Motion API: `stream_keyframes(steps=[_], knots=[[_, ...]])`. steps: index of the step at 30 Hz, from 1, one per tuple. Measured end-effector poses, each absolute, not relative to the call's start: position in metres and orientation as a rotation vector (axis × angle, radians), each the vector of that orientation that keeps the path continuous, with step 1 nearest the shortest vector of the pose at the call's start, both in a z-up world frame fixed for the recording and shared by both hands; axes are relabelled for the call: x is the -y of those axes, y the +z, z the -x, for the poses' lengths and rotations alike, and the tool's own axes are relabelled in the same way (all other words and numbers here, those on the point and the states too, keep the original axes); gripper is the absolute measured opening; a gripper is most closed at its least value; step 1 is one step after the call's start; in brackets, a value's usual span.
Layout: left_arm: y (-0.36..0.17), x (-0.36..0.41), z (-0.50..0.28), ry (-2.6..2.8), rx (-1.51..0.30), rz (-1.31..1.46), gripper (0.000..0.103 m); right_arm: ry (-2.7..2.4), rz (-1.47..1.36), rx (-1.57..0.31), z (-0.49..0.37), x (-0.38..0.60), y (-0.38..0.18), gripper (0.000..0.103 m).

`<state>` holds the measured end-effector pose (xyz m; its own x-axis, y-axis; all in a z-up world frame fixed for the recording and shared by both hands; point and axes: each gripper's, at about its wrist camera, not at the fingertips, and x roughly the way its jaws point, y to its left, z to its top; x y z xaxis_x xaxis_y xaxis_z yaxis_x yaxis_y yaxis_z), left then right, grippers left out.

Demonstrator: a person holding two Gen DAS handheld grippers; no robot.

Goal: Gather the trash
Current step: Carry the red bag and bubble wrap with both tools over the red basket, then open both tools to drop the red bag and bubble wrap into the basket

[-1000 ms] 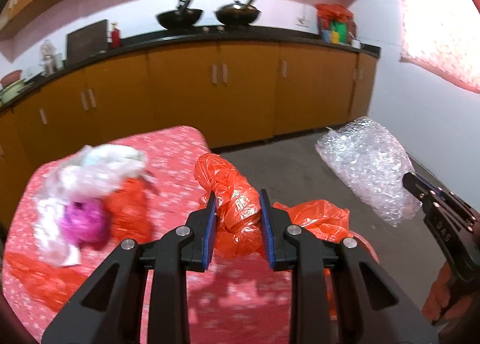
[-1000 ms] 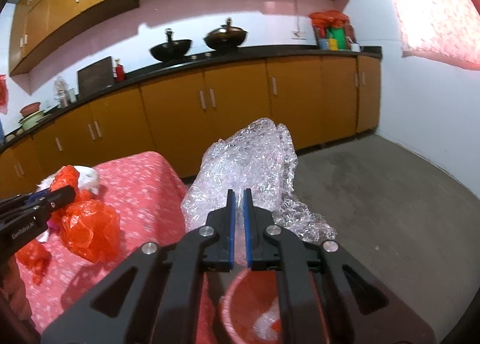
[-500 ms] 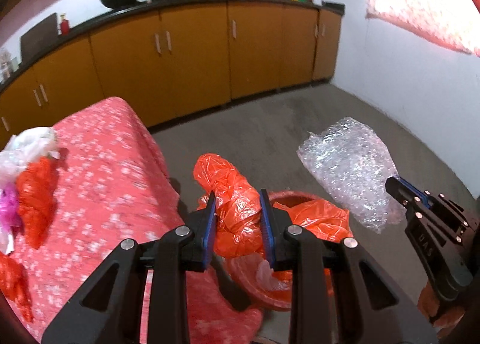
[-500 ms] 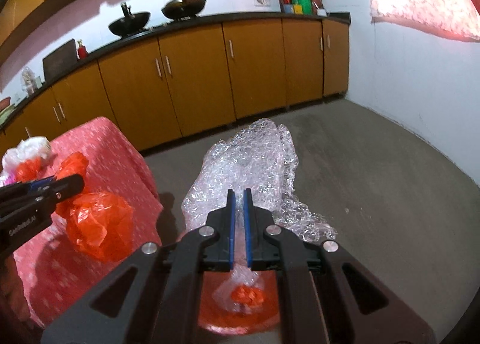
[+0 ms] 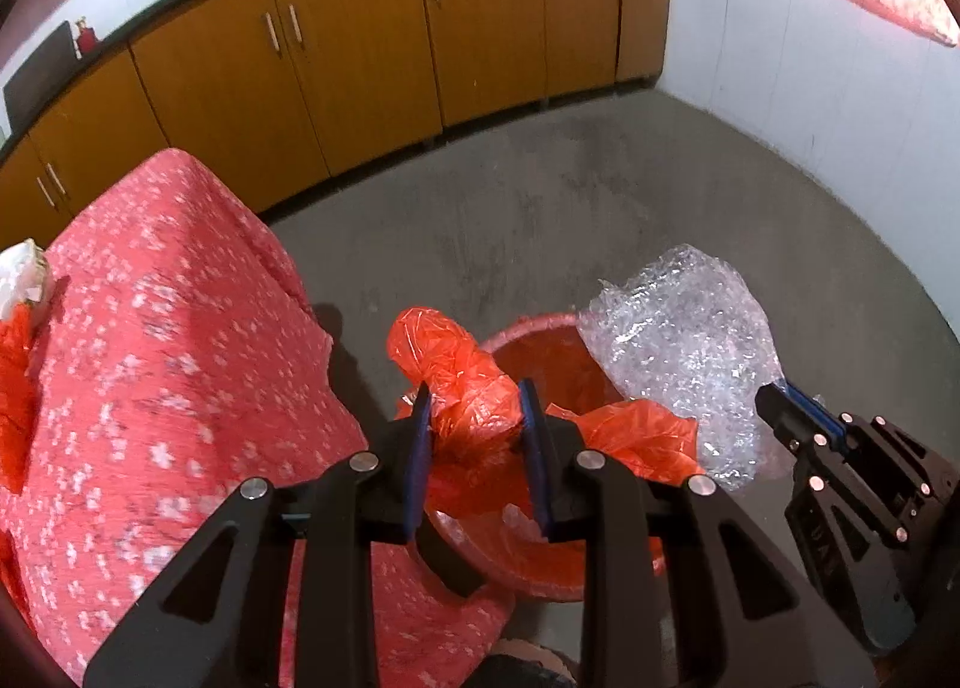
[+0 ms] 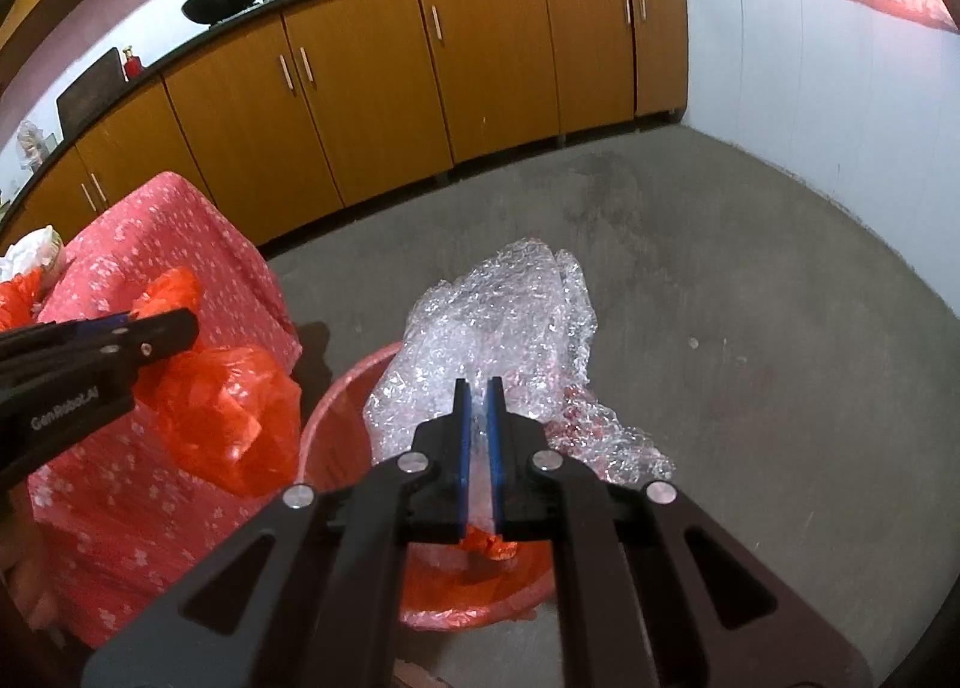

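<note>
I have the crumpled orange plastic bag (image 5: 465,388) pinched between the blue pads of my left gripper (image 5: 474,418), jaws narrowed onto it, and it hangs directly over the red bin (image 5: 540,556). A loose tail of the same bag spills toward 3 o'clock, draping over the bin's inside. In the right wrist view that bag (image 6: 222,412) sits at 9 o'clock, with the left gripper (image 6: 180,328) coming in from the left edge.

My right gripper (image 6: 478,406) is closed almost fully on a wad of clear bubble wrap (image 6: 498,328), the sheet squeezed thin between its pads. The wrap bulges out toward 12 o'clock past the fingertips and hangs above the far rim of the bin (image 6: 336,418), part of it overhanging the floor side. From the left wrist camera the bubble wrap (image 5: 684,352) shows at 2 o'clock, and the right gripper (image 5: 780,406) at 3 o'clock.

The bin stands on the grey concrete floor (image 5: 600,196), touching the hanging edge of the pink flowered tablecloth (image 5: 156,340) at 9 o'clock. More orange and white trash (image 6: 24,274) lies on the cloth at the far left. Orange-brown cabinets (image 6: 360,88) run along 12 o'clock.
</note>
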<state>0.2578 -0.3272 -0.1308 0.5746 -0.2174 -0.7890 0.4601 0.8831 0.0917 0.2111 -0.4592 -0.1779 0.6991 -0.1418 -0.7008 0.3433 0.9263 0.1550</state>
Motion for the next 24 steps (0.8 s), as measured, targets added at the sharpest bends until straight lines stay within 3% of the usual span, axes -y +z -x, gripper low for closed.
stream_keyframes(steps=[7,13,17,24], knots=[[-0.146,0.343,-0.262,-0.408,-0.903,-0.338,0.029,-0.247,-0.322,-0.779,-0.22,0.462,-0.192,0.008],[-0.152,0.349,-0.27,-0.414,-0.919,-0.335,0.036,-0.231,-0.33,-0.795,-0.225,0.468,-0.197,0.011],[-0.154,0.348,-0.273,-0.42,-0.924,-0.322,0.04,-0.243,-0.328,-0.787,-0.221,0.472,-0.196,0.022],[-0.144,0.339,-0.275,-0.431,-0.913,-0.267,0.04,-0.259,-0.313,-0.776,-0.217,0.469,-0.189,0.024]])
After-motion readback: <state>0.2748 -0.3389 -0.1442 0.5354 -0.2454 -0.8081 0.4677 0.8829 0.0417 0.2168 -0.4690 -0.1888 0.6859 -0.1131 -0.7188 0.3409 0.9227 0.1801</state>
